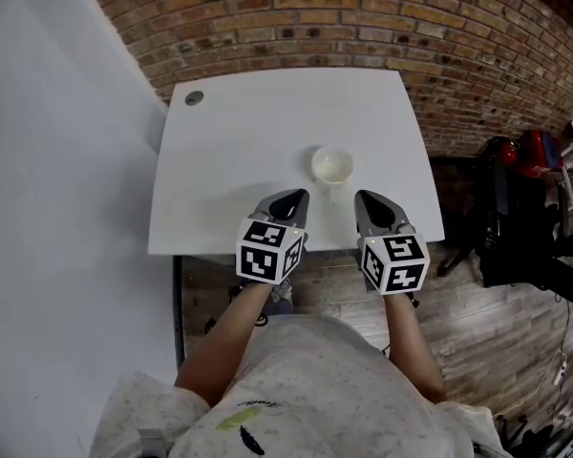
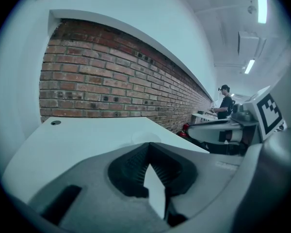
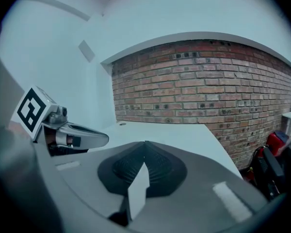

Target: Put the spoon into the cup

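A pale, shallow cup (image 1: pixel 331 166) stands on the white table (image 1: pixel 229 160), a little in from the near edge. No spoon shows in any view. My left gripper (image 1: pixel 295 196) hovers over the near edge, just left of and nearer than the cup, jaws shut with nothing between them. My right gripper (image 1: pixel 367 197) hangs level with it, just right of the cup, also shut and empty. In the left gripper view the left gripper (image 2: pixel 148 145) has its ribbed pads closed to a point. The right gripper view shows the right gripper (image 3: pixel 145 144) the same way, with the left gripper (image 3: pixel 77 137) beside it.
A small round grommet (image 1: pixel 194 97) sits in the table's far left corner. A brick wall (image 1: pixel 363 17) runs behind the table. Black and red gear (image 1: pixel 516 198) stands on the wooden floor at the right. A person (image 2: pixel 226 101) stands far off.
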